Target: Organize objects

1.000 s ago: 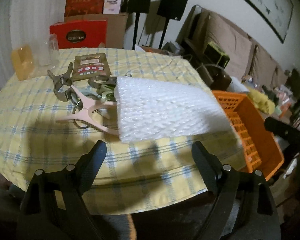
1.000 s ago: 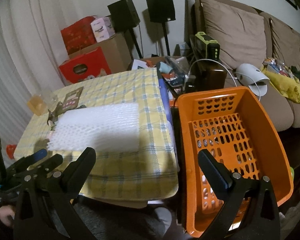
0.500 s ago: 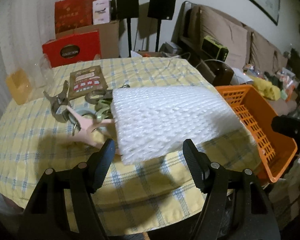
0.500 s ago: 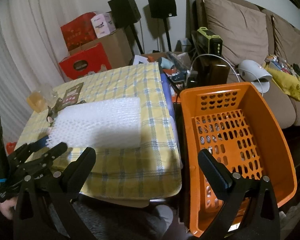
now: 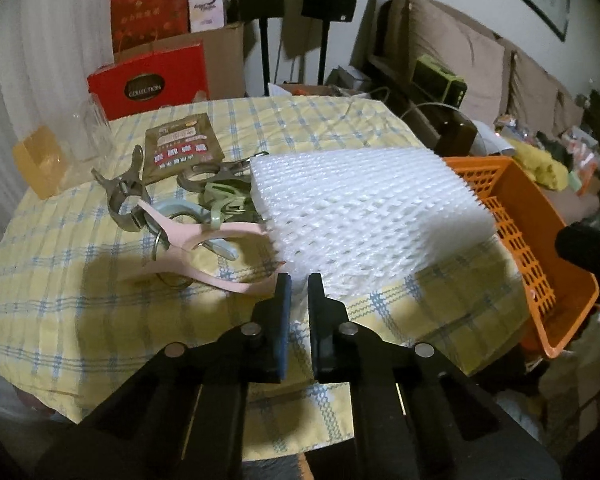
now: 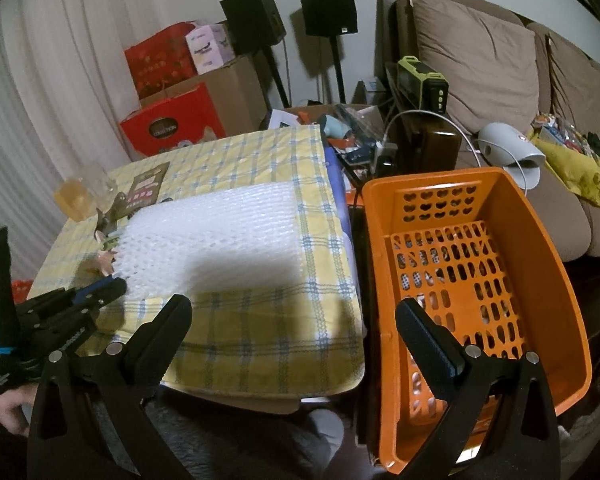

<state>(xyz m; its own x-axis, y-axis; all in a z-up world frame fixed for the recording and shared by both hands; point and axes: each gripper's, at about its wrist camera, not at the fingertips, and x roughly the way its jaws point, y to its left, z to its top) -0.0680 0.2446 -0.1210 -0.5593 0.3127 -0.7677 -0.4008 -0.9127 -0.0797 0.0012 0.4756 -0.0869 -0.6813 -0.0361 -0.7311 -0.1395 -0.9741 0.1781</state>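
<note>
- My left gripper (image 5: 299, 286) has just snapped its jaws together, and they're pinching the near corner of the white foam mesh sheet (image 5: 364, 208).
- That sheet lies flat on the yellow checked tablecloth (image 5: 80, 280), spreading from my left fingertips up toward 1 o'clock in the left wrist view.
- At 10 o'clock from the pinched corner sits a heap of clips: a pink clip (image 5: 204, 248) touching the sheet's left edge, a green clip (image 5: 224, 200) beyond it, a grey metal clip (image 5: 120, 192) further left.
- A brown packet (image 5: 180, 148) lies flat behind the clips at 11 o'clock; an amber cup (image 5: 40, 164) stands at the far left edge.
- My right gripper (image 6: 292, 332) hangs with its jaws wide apart and nothing between them.
- Orange basket (image 6: 540, 264) sits just beside the table's right edge, at 2 o'clock from my right gripper; nothing is visible inside it.
- From the right wrist view, my left gripper shows at 9 o'clock, its tips on the sheet's corner.
</note>
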